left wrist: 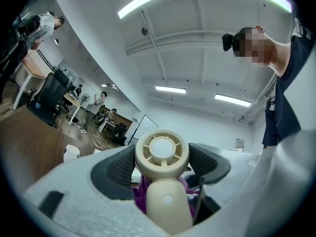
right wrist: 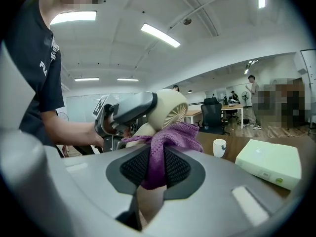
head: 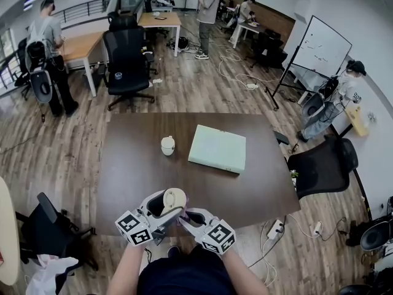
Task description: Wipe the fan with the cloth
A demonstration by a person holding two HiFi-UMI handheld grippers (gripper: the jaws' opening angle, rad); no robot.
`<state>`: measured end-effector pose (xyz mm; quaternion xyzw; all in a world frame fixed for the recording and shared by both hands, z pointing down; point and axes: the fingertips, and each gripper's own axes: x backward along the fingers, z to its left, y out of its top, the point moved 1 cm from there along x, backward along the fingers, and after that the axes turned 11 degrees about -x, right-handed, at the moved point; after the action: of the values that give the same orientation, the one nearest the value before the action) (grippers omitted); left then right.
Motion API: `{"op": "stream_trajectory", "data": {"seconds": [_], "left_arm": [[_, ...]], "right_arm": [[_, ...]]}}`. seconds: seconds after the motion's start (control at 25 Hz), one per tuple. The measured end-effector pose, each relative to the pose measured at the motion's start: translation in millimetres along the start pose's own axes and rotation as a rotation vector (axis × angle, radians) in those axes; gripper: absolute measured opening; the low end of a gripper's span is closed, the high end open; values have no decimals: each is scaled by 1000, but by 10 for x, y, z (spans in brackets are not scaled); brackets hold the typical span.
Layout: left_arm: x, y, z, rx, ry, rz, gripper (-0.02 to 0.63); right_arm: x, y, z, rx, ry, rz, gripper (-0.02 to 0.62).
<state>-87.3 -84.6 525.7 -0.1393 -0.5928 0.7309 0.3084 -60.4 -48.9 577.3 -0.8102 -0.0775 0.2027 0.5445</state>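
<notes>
From where I stand, the left gripper (head: pixel 161 209) has its fingers clamped on the small cream handheld fan (left wrist: pixel 162 151). The round head sits squarely between the two dark pads, and the handle runs back from the fingertips towards the gripper's body. Just past those fingertips is the purple cloth (right wrist: pixel 170 137), bunched against the underside of the fan's head beside the grille. The right gripper (right wrist: pixel 154 169) has its fingers pinched together on a fold of that cloth. The free end spills out beyond the fingertips onto the fan. Both grippers are held close together over the near edge of the brown table (head: pixel 135 165).

The wiping looks to be under way. I'd say it will go best if the left clamp stays firm while the right drags the loose cloth around the rim and across the grille with light pressure. A hard push could twist the head out from between the pads. Only a little cloth reaches past the right fingertips, so the bare tips should stay off the plastic. Turning the fan would bring its far side to the cloth.

I count one fan, one cloth and two grippers. Further out beyond the fingertips, the table carries one white cup (head: pixel 167 145) and one pale green box (head: pixel 217 147).
</notes>
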Motion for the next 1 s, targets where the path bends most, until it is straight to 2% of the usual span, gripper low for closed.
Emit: {"op": "stream_trajectory", "data": {"seconds": [0.36, 0.52, 0.68, 0.88, 1.0], "left_arm": [[40, -5, 144, 15, 52, -3, 348], [66, -122, 251, -43, 85, 66, 348], [129, -335, 405, -55, 148, 144, 348], [248, -685, 624, -2, 236, 243, 348], [323, -935, 726, -1, 277, 311, 348]], "right_arm": [[-88, -173, 146, 12, 39, 49, 77], [-96, -241, 184, 45, 50, 83, 77], [-57, -341, 153, 36, 49, 110, 77], [44, -492, -15, 16, -7, 137, 77], [109, -580, -99, 21, -36, 163, 77]]}}
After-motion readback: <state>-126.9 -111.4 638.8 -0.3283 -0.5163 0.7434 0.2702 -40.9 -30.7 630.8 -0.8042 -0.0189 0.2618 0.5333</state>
